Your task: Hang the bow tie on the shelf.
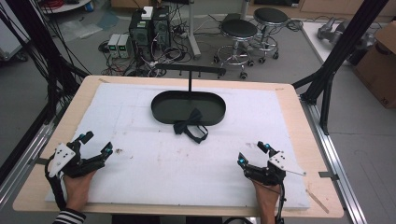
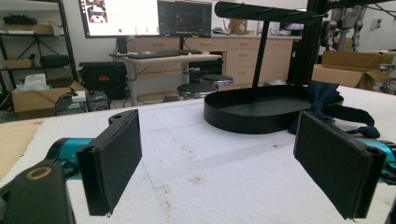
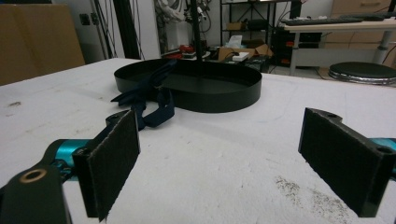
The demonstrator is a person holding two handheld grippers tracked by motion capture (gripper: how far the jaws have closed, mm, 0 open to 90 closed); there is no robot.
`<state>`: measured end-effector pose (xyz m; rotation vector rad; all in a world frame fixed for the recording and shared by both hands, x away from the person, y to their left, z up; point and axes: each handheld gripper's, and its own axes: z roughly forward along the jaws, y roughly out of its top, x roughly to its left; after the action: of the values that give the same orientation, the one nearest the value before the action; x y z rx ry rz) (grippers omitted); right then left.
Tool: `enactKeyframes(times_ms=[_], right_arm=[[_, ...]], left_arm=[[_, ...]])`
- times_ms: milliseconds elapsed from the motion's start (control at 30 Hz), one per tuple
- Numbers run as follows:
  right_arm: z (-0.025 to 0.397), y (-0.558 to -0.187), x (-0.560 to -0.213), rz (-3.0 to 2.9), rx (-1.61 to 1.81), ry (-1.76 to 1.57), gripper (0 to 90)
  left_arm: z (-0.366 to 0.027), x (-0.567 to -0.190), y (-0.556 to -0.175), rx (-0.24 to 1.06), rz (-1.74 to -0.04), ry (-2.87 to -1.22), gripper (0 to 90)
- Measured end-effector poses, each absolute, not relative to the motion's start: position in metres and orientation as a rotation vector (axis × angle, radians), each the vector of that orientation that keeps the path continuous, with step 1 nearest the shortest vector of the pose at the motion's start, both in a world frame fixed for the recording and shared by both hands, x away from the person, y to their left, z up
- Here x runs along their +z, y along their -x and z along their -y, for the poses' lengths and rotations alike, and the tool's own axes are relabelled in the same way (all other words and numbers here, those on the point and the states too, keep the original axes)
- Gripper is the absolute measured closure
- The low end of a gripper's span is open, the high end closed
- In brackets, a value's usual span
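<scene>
Matt black tray (image 1: 161, 109), cloth bow tie (image 1: 189, 125), fuzzy white mat (image 1: 154, 163).

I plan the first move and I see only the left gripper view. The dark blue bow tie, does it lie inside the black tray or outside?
Observer: In the high view the bow tie lies across the near rim of the tray; its strap loop rests on the white mat.
Operator: Is the other hand-held gripper near it?
Observer: No. The right hand-held gripper sits near the mat's front edge, jaws open, apart from the bow tie.
Operator: What is the pole behind the tray?
Observer: A stand rising from the tray, with a crossbar on top.
</scene>
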<state>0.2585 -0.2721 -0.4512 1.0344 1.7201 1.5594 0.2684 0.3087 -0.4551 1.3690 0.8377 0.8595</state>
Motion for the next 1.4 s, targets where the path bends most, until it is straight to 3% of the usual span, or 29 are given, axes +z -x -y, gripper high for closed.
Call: enactKeyframes(times_ms=[1400], right_arm=[[0.2686,-0.2577,-0.4509,-1.726,1.518,-1.013,11.7]], left_arm=[[-0.3072,-0.4546,-0.2688,0.868,-0.846,-1.379,15.9]])
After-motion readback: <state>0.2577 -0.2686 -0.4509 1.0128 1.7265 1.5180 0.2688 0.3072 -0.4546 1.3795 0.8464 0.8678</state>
